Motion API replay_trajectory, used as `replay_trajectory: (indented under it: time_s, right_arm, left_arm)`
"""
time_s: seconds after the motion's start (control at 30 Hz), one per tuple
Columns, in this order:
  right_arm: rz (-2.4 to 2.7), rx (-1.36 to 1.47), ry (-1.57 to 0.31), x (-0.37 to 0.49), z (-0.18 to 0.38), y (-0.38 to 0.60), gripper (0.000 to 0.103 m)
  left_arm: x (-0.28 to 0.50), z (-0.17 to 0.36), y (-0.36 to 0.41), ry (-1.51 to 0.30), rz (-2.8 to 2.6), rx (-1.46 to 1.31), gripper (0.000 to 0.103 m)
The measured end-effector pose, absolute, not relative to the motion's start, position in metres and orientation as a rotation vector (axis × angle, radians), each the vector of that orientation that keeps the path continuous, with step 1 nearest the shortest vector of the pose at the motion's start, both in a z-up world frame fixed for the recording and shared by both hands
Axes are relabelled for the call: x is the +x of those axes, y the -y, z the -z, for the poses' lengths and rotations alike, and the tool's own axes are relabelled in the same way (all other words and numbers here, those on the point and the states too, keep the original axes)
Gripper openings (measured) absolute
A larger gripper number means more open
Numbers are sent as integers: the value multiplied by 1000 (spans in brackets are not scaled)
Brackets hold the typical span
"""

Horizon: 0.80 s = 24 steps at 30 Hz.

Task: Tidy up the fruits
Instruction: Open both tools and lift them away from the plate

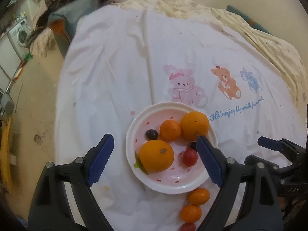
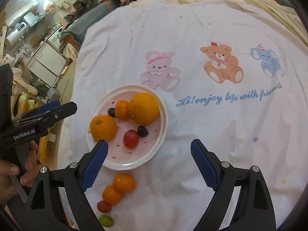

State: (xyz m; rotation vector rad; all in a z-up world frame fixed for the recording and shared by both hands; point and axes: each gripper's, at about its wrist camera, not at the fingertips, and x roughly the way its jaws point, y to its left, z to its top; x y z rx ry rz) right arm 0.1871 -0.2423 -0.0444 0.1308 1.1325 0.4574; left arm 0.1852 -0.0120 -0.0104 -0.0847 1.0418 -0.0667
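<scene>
A white bowl (image 1: 132, 130) with a pink inside holds two big oranges (image 1: 156, 156), a small mandarin (image 1: 170, 130), a red cherry tomato (image 1: 190, 156) and two dark grapes (image 1: 151, 134). My left gripper (image 1: 154, 137) hangs open above the bowl with nothing between its fingers. My right gripper (image 2: 149, 141) is open too, above the bowl's right rim (image 2: 163, 119) and the cloth, also holding nothing. On the cloth in front of the bowl lie two mandarins (image 2: 124, 182), a red tomato (image 2: 104, 206) and a green grape (image 2: 105, 220).
A white sheet (image 2: 211, 125) printed with cartoon animals and blue lettering covers the bed. The bed's edge drops to the floor (image 1: 34, 100) on the left. A washing machine (image 1: 21, 34) and piled clothes stand beyond. A hand (image 2: 11, 173) holds the left gripper's handle.
</scene>
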Motion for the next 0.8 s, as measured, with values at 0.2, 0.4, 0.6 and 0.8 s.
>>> replay_trajectory:
  time_s: [0.2, 0.4, 0.6, 0.8]
  right_arm:
    - [-423, 215, -1090, 176, 24, 249, 90]
    - [-432, 207, -1063, 163, 2, 242, 90]
    - [-436, 215, -1062, 148, -6, 239, 90]
    - [-436, 196, -1075, 136, -5, 234, 90]
  left_arm:
    - [165, 12, 6, -1075, 29, -97, 85]
    - [140, 5, -5, -1085, -9, -150, 85]
    - [120, -4, -6, -1047, -35, -115, 85]
    - [107, 0, -7, -1064, -25, -142, 85]
